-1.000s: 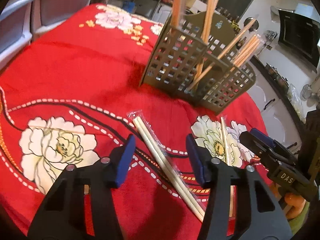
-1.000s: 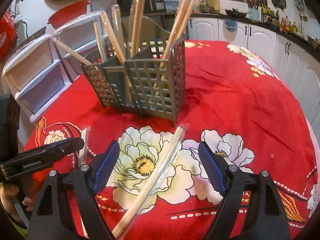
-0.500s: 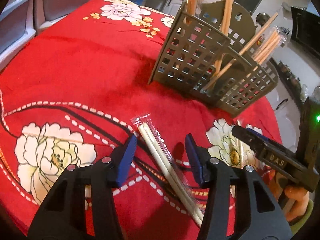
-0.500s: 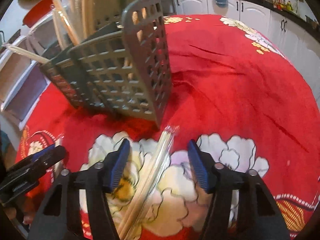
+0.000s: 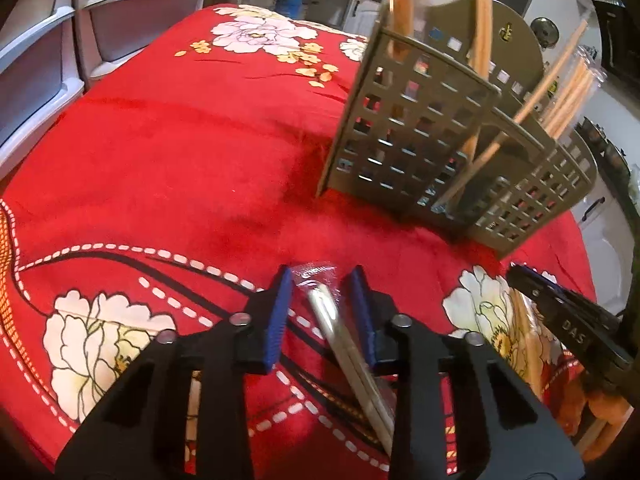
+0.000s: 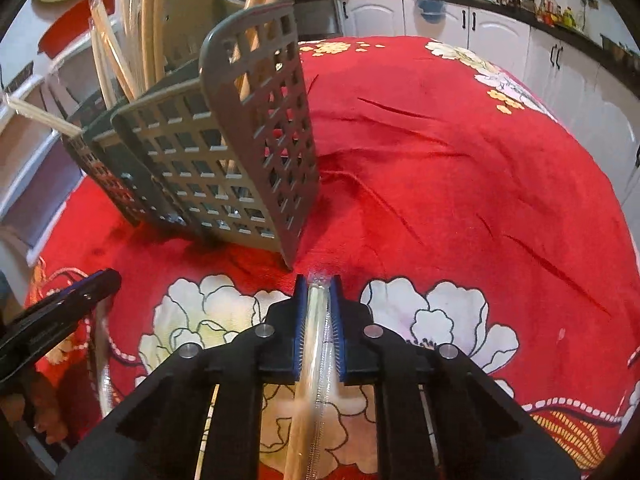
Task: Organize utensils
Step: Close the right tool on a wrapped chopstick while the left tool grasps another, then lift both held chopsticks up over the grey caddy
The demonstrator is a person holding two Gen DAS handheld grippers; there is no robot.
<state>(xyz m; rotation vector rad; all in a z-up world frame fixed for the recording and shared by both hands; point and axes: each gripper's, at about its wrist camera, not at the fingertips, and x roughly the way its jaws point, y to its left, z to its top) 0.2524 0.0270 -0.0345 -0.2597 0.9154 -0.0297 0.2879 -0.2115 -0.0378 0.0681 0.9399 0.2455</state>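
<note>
Since 1 s ago both grippers narrowed: your right gripper point(image 6: 318, 312) now pinches its chopsticks point(image 6: 316, 344) flat on the cloth, left gripper point(image 5: 322, 312) part-open astride another pair point(image 5: 340, 344); squeeze firmly, lift level toward the rack point(image 5: 420, 140) ahead.

Red tablecloth point(image 5: 192, 136) with white peonies; olive-grey lattice caddy point(image 6: 224, 168); pale wrapped chopsticks point(image 6: 316, 340).
</note>
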